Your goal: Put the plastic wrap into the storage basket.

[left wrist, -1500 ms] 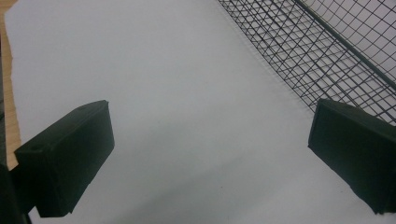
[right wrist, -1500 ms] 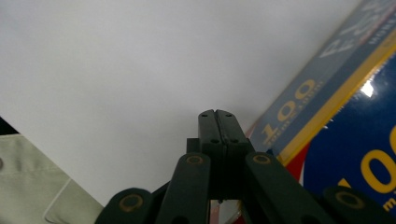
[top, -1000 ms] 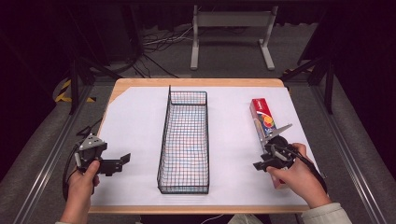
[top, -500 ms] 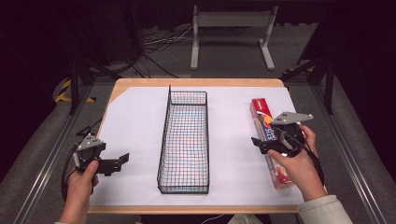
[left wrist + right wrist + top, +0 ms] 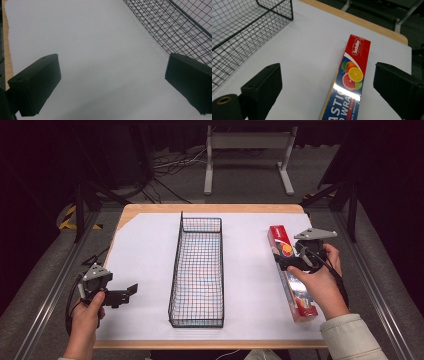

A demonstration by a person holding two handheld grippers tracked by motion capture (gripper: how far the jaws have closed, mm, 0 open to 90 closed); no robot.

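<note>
Right gripper (image 5: 289, 261): jaws spread wide, just opened further, nothing pressed between them; poised over the plastic wrap box (image 5: 348, 82).
Plastic wrap box: red and blue carton with citrus print, lying flat and lengthwise on the white table (image 5: 145, 250) near its right edge, well apart from the wire basket (image 5: 197, 270).
Left gripper (image 5: 125, 292): released, empty, beside the basket's left side.
</note>
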